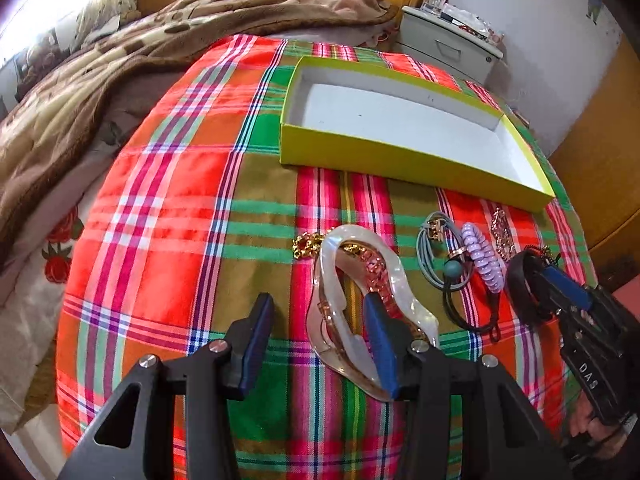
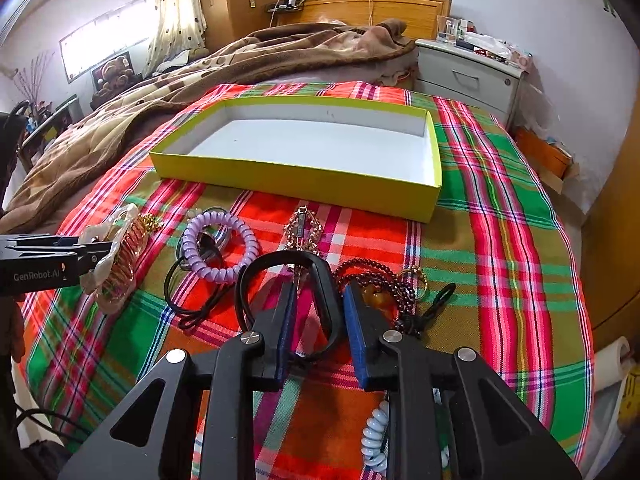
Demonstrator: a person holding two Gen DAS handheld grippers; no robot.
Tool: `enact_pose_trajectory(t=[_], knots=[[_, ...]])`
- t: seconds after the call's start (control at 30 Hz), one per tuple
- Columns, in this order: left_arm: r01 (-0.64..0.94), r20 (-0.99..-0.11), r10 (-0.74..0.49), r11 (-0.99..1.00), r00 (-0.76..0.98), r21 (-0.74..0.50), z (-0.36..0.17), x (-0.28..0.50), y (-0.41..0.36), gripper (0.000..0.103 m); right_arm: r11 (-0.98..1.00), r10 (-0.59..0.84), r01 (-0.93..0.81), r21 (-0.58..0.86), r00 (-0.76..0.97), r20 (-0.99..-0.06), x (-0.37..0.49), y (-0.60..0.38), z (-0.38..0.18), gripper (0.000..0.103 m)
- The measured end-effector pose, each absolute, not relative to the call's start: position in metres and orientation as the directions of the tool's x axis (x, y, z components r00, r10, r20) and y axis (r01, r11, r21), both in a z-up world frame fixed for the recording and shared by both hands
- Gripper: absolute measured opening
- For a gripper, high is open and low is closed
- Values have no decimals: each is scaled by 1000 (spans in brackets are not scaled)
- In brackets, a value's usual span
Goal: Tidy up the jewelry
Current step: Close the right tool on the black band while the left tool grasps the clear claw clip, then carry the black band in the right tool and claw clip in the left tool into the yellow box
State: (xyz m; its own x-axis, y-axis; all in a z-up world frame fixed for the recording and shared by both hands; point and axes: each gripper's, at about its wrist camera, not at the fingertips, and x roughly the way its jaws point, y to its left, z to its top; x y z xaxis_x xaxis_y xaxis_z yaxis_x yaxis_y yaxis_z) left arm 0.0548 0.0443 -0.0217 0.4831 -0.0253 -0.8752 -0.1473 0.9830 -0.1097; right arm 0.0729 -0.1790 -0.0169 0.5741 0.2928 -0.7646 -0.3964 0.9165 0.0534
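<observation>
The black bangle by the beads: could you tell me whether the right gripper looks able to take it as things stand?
Probably yes: the right gripper is open, its jaws straddling one side of the black bangle, and nothing lies between them. The dark beads lie close beside.

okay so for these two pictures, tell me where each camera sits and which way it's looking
Left wrist: rides the left gripper, facing across the plaid cloth toward the yellow-green box; its open fingers straddle one side of the pearly hair claw.
Right wrist: rides the right gripper, facing the box and headboard; its open fingers flank the black bangle's right side.
Shared: box, claw, purple coil tie, and each other's gripper.
</observation>
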Motion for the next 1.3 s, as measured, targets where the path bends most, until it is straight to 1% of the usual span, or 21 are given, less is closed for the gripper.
enact_pose_trajectory(t=[0.03,0.07,0.1,0.17,0.2,0.23,0.3,0.37,0.47,0.8,0.83,0.87,1.07,1.13,1.2,1.23,1.3], knots=[[-145,-875,-25,984,484,-108,-22,55,44,48,917,291,-395,51,576,-764,73,-179,-17,22],[-143,-875,-30,983,483,-112,-21,55,44,47,919,285,-391,45,582,-761,72,-179,-16,16],[-140,-875,-30,984,484,-111,-21,55,44,46,921,283,-388,43,588,-757,72,-179,-16,15],[-130,-873,-53,983,484,-132,-20,55,44,36,920,293,-387,57,585,-756,72,-182,-15,15],[-125,-874,-57,983,483,-133,-20,55,43,35,921,293,-386,57,586,-755,72,-182,-15,15],[-121,-873,-62,983,484,-136,-19,55,42,31,921,293,-385,58,586,-755,72,-182,-15,15],[-112,-875,-66,984,480,-136,-19,56,41,27,921,300,-384,67,587,-752,71,-184,-13,13],[-107,-873,-78,983,481,-147,-19,56,42,19,922,306,-380,77,589,-748,70,-185,-11,12],[-93,-869,-95,983,486,-160,-17,57,42,15,921,316,-377,92,591,-742,70,-187,-9,11],[-63,-851,-97,986,517,-152,0,56,40,15,922,357,-355,157,616,-702,68,-199,9,10],[-60,-848,-98,987,520,-151,3,56,40,15,922,357,-353,157,621,-698,68,-199,10,9],[-56,-846,-98,987,525,-149,5,57,39,15,922,358,-352,159,626,-693,68,-200,12,0],[-45,-841,-101,988,531,-147,9,59,36,15,924,359,-342,170,623,-695,71,-206,12,0],[-42,-844,-102,988,527,-145,8,58,36,15,924,355,-345,167,607,-711,70,-210,10,5],[-40,-846,-106,988,523,-149,6,57,36,15,922,350,-358,150,601,-719,67,-213,9,15],[-39,-847,-107,988,520,-149,4,56,36,15,911,360,-386,144,578,-732,66,-212,6,17],[-41,-851,-108,988,515,-151,2,57,36,15,907,339,-406,110,554,-761,65,-206,-1,30]])
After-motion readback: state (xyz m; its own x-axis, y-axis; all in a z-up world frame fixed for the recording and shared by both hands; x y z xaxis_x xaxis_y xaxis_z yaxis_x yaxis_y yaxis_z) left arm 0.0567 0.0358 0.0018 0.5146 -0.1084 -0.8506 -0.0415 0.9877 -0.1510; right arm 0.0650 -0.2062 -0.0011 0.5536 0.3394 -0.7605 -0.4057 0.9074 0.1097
